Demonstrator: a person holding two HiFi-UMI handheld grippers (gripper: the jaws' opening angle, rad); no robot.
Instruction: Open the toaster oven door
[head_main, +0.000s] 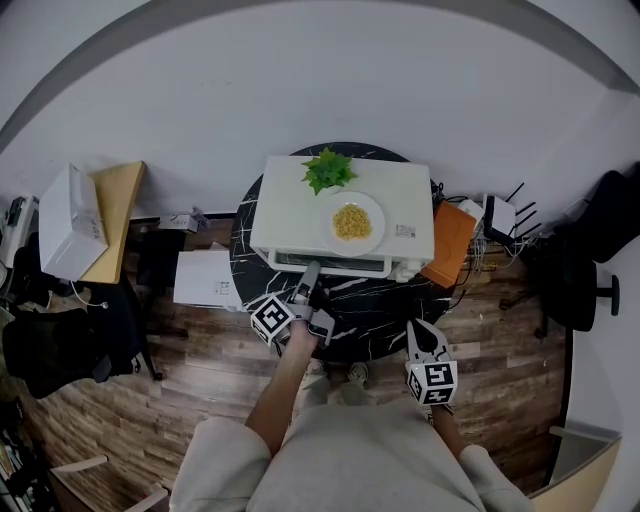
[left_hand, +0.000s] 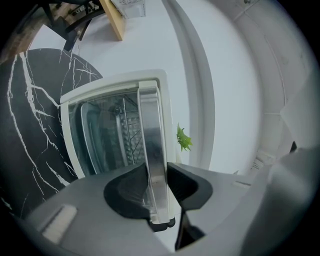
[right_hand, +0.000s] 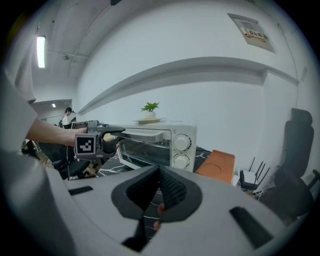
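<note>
The toaster oven (head_main: 285, 200) stands on the round black marble-patterned tabletop (head_main: 380, 300), with its glass door (left_hand: 107, 135) upright and closed. The metal door handle (left_hand: 152, 150) runs along the top edge of the door. The left tongs (left_hand: 156, 187) point level at the oven front and are clamped on this handle, one pad on each side of the bar. The right tongs (right_hand: 159, 187) are held apart from the oven, near the tabletop's front edge; their pads meet with nothing between them. A plate of yellow food (head_main: 352, 222) and a small green plant (head_main: 328, 170) rest on the oven top.
</note>
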